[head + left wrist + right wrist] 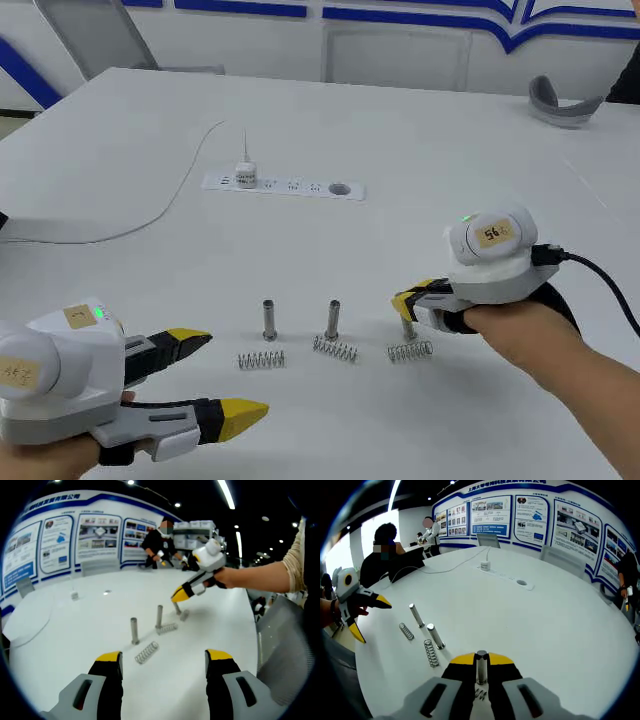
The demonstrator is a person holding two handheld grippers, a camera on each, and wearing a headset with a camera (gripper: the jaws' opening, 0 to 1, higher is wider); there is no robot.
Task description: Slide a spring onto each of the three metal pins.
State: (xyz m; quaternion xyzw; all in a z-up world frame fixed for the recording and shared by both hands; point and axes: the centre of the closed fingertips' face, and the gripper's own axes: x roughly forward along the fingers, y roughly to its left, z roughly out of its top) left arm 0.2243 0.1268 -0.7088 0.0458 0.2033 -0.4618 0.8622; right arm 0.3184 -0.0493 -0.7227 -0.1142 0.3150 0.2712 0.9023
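Three short metal pins stand in a row on the white table: the left pin [269, 320], the middle pin [333, 320] and the right pin [408, 326]. In front of each lies a spring: left [261, 359], middle [335, 348], right [410, 351]. My right gripper [405, 302] is shut on the right pin [481, 667], which stands upright between its yellow tips, with the spring [480, 694] below it. My left gripper [225, 375] hovers open and holds nothing, near the table's front left, short of the left spring [146, 651] and left pin [134, 630].
A white power strip [283, 185] with a plug [245, 172] and a thin cable lies behind the pins. A grey curved object [565, 103] rests at the far right. Across the table a person [385, 550] sits.
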